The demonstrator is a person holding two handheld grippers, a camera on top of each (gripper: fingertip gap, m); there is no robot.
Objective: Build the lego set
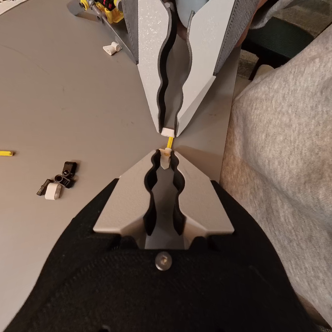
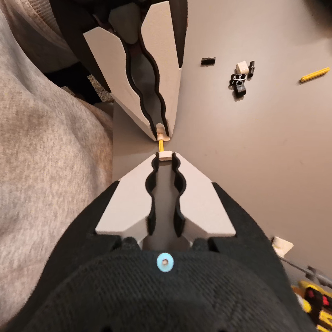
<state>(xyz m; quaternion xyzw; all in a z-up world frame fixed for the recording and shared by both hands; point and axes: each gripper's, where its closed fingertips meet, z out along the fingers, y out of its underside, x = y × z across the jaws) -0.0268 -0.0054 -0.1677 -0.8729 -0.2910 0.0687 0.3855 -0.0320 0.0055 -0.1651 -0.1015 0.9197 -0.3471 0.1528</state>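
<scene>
My left gripper (image 1: 165, 154) is shut on a small white connector piece (image 1: 165, 159). A short yellow axle (image 1: 169, 143) runs from it into a white block (image 1: 167, 132) held in my right gripper (image 1: 168, 133), which faces it tip to tip. In the right wrist view, my right gripper (image 2: 165, 156) is shut on the white block (image 2: 165, 155). The yellow axle (image 2: 160, 144) spans the small gap to the white connector (image 2: 161, 132) in the left gripper (image 2: 160, 133). Both grippers hover near the table's edge.
Loose pieces lie on the grey table (image 1: 71, 100): black connectors (image 1: 67, 173), a white piece (image 1: 53, 191), a second yellow axle (image 1: 7, 153) and a white part (image 1: 111, 47). A yellow and black model (image 1: 106, 10) stands at the far end. A person's grey-clothed leg (image 1: 280, 161) lies beside the table. My two grippers' fingertips are within a few centimetres of each other.
</scene>
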